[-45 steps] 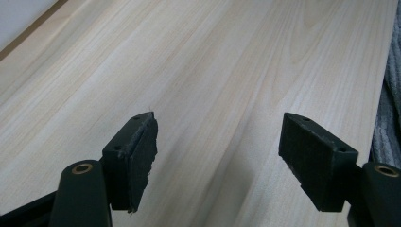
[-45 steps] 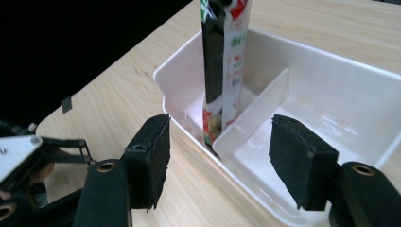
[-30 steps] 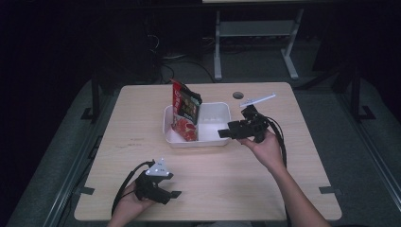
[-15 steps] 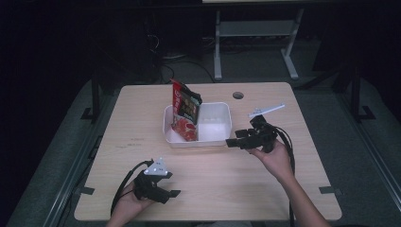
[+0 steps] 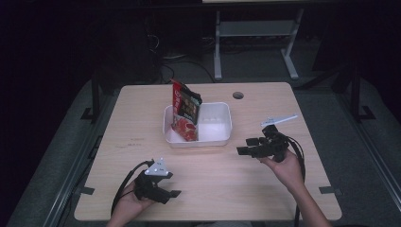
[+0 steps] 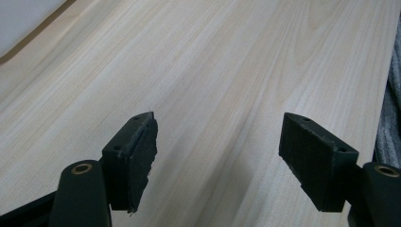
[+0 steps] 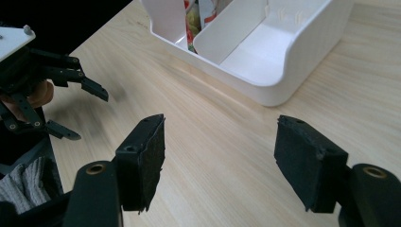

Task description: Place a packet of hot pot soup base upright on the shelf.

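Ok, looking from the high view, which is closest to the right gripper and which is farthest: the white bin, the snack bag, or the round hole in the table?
From the right gripper:
1. White bin, just to its left.
2. Snack bag, standing in the bin's left compartment.
3. Round hole, near the table's far edge; nearly as near as the bag, a close call.

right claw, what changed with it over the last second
The right claw drew back from over the white plastic divided bin toward the person's edge of the light wooden table, and its jaws stand open and empty. The left claw stayed put, open. The red snack packets stayed upright in the bin's left compartment.
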`<action>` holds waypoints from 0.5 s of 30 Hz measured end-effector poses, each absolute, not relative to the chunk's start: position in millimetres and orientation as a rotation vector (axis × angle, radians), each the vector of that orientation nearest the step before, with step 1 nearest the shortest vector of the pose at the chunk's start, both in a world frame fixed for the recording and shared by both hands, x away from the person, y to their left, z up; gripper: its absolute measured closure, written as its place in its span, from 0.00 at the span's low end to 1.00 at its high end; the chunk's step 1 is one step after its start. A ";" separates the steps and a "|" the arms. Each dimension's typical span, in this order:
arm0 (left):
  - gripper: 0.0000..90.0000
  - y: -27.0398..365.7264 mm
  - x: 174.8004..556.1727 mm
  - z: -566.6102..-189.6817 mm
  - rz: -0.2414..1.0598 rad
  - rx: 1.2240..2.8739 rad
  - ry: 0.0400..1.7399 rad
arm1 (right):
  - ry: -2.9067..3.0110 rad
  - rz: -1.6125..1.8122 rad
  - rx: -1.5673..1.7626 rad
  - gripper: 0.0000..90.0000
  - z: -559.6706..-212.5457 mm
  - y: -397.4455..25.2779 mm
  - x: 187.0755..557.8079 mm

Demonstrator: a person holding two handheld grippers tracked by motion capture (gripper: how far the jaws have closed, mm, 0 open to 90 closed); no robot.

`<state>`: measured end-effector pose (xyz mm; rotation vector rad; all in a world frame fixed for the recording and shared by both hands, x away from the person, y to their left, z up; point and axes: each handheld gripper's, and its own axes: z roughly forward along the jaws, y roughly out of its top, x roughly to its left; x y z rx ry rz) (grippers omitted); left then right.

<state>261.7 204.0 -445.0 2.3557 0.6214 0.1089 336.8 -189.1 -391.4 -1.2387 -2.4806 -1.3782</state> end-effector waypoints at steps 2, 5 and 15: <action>0.31 204.3 261.8 -445.0 0.106 2.353 0.622 | -2.483 -1.375 -1.243 0.37 -392.2 -190.5 335.7; 0.31 204.4 261.8 -444.9 0.107 2.353 0.621 | -2.479 -1.377 -1.251 0.37 -396.4 -197.1 331.4; 0.31 202.6 261.4 -445.7 0.105 2.355 0.623 | -2.453 -1.385 -1.273 0.37 -408.6 -206.6 322.1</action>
